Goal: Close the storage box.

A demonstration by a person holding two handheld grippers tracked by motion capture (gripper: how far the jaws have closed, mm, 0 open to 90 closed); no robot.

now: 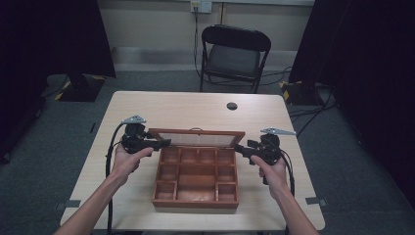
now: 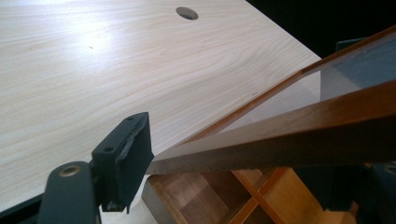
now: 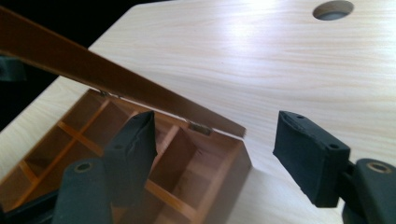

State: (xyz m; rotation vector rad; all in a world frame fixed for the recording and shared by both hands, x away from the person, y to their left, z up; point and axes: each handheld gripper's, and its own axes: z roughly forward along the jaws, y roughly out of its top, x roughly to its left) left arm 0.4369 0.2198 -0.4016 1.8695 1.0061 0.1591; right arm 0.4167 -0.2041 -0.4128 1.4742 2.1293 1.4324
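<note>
Flanking the box [image 1: 196, 175], the two grippers stand at its rear corners, one at each end of the raised lid [image 1: 195, 137]. The left gripper [image 1: 157, 144] has its jaws spread; in the left gripper view the lid frame [image 2: 289, 135] runs out from between them, its end just beside the near pad [image 2: 126, 161], and I cannot tell whether that pad touches the wood. The right gripper [image 1: 241, 148] also stands spread, with the lid's corner [image 3: 236, 129] and a small hinge [image 3: 201, 127] lying between and beyond its pads [image 3: 133, 149], clear of both.

What the coming move seems to turn on is the lid's long axis: it runs across the table from one gripper to the other, hinged along the box's far edge and leaning back, so each set of jaws looks inward along it. Both hands are about equally near; the left seems the closer to the frame.

Inside, the box shows bare wooden compartments. It sits near the front middle of a pale wood table [image 1: 147, 105] with a round cable hole [image 1: 232, 105] toward the far side. Beyond are a black folding chair [image 1: 234, 56], grey carpet and dark curtains at both sides.
</note>
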